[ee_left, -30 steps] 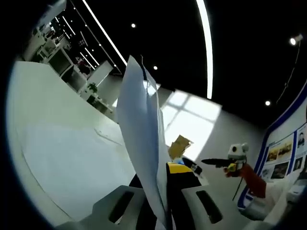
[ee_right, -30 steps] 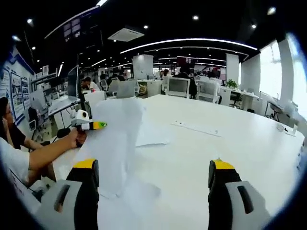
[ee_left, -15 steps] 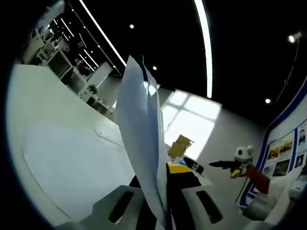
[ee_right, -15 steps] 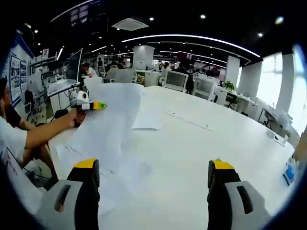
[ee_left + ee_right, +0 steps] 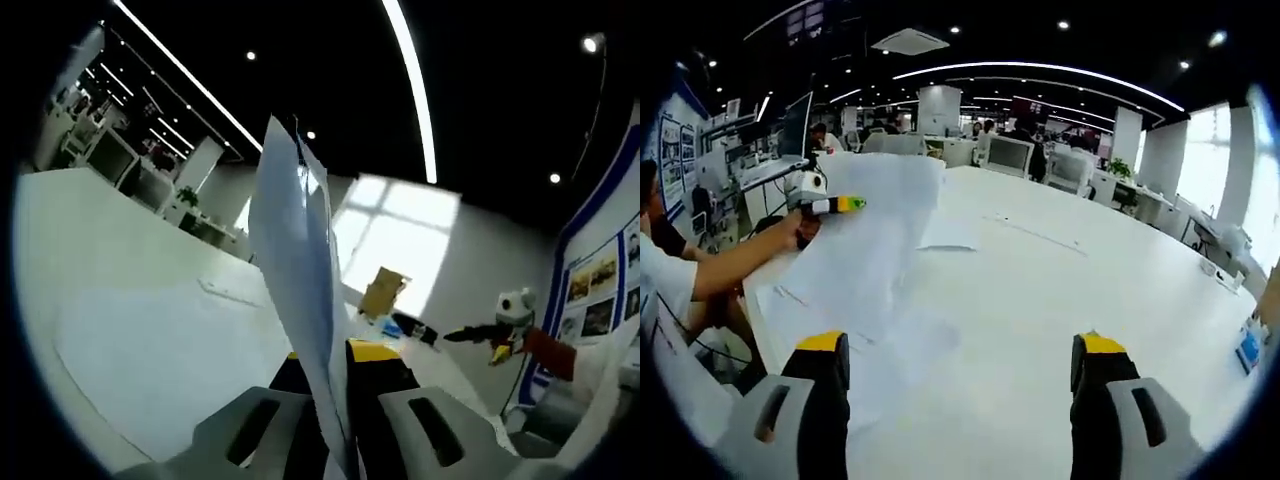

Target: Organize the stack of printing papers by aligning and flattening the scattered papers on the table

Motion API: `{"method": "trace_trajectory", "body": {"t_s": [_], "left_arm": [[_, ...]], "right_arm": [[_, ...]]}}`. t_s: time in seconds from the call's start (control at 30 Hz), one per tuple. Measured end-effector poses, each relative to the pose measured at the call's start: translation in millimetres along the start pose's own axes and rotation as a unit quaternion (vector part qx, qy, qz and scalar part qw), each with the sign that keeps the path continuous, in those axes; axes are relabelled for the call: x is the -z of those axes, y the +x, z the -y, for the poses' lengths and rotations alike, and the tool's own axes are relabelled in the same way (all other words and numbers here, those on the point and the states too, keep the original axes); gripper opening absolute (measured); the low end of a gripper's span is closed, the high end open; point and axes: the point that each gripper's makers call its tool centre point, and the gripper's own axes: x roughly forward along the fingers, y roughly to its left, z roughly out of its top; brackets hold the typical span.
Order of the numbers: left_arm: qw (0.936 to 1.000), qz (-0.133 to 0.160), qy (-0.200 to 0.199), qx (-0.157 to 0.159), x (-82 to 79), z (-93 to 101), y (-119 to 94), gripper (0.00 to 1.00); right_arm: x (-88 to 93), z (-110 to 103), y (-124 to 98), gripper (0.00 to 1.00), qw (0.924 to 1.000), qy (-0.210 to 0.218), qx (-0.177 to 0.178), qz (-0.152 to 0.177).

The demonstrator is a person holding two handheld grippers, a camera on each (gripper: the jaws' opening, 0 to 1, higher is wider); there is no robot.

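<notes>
Papers [image 5: 300, 290] upright, clamped in left gripper [image 5: 338, 420], right gripper [image 5: 955, 375] open above table [image 5: 1060, 290]

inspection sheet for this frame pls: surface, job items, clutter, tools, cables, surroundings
Surface: large white table, mostly bare on the window side.
Job's things: a sheaf of white papers held up off the table by the left tool; one loose sheet lies flat farther along the table; more papers lie near the table's edge.
Clutter: a thin flat strip mid-table; a blue item at the far right edge, too small to identify.
Tools: left tool shut on the papers; right tool open, empty, above the table.
Cables: nothing seen.
Surroundings: open office with desks, monitors, seated people, ceiling light strips, windows.
</notes>
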Motion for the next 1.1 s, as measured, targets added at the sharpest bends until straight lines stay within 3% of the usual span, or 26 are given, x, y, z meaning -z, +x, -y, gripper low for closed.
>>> {"method": "trace_trajectory", "body": {"t_s": [0.27, 0.37, 0.5, 0.67, 0.73, 0.93, 1.1], "left_arm": [[0.9990, 0.041, -0.010, 0.015, -37.4, 15.0, -14, 0.06], [0.9969, 0.077, 0.008, 0.016, -58.8, 18.3, -25, 0.06], [0.9942, 0.101, 0.038, 0.000, -73.4, 10.1, -38, 0.06], [0.9930, 0.106, 0.050, -0.019, -72.2, -9.7, -43, 0.06], [0.9917, 0.092, 0.077, -0.047, -63.1, -24.9, -42, 0.06], [0.9908, 0.087, 0.093, -0.047, -51.0, -37.4, -37, 0.06], [0.9901, 0.076, 0.109, -0.044, -44.5, -36.0, -34, 0.06]], "right_arm": [[0.6, 10, -2, 0.86, 0.9996, 0.025, 0.003, 0.010], [3.6, 11, -1, 0.85, 0.9998, 0.019, 0.005, 0.005], [6.1, 12, 1, 0.86, 0.9998, 0.017, 0.003, 0.002], [5.3, 13, 4, 0.85, 0.9999, 0.017, 0.002, -0.002], [4.8, 11, 6, 0.85, 0.9999, 0.013, 0.001, -0.005], [6.9, 6, 5, 0.85, 0.9999, 0.007, -0.002, -0.014], [6.2, 9, -3, 0.85, 0.9999, 0.005, 0.004, -0.012]]}}
